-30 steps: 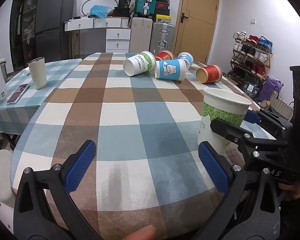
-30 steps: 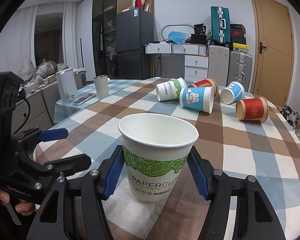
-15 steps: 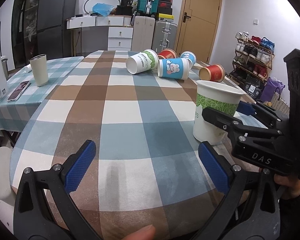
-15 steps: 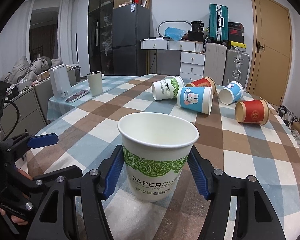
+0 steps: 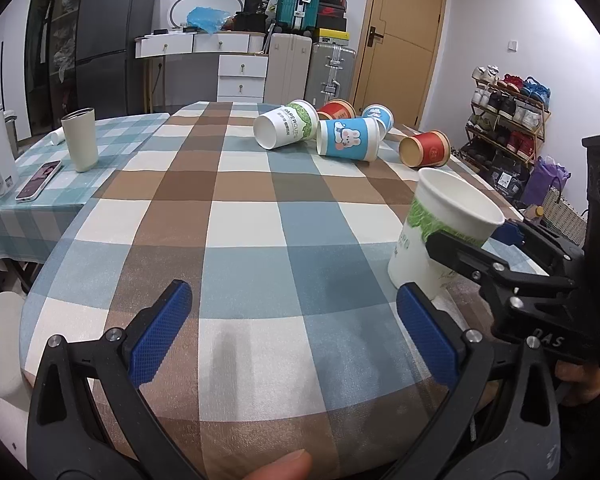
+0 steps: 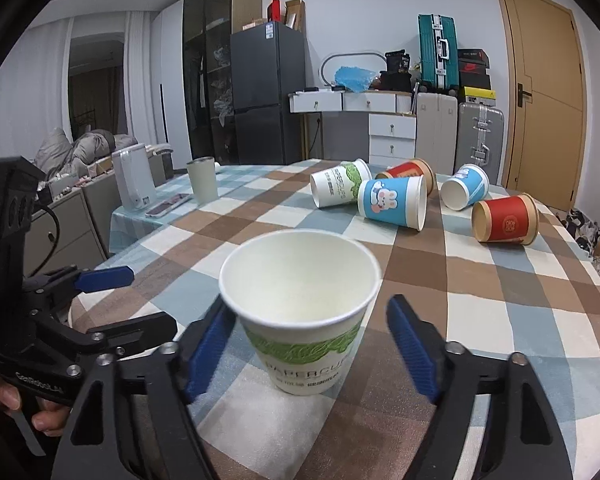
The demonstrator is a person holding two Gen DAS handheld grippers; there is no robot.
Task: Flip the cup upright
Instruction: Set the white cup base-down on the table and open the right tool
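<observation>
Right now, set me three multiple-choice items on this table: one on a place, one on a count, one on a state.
1. Where is the green-leaf cup?
A. On the floor
B. On the table, between the right tool's fingers
C. On a chair

2. How many cups lie on their sides at the far end?
A. Three
B. Seven
C. Five

3. What state is the left tool in?
A. Open, holding nothing
B. Shut on a cup
C. Shut, holding nothing

Answers:
1 B: a blue finger shows on either side of it.
2 C: white-green cup, rear red cup, bunny cup, small blue cup, front red cup.
3 A: only tablecloth lies between its spread fingers.
</observation>
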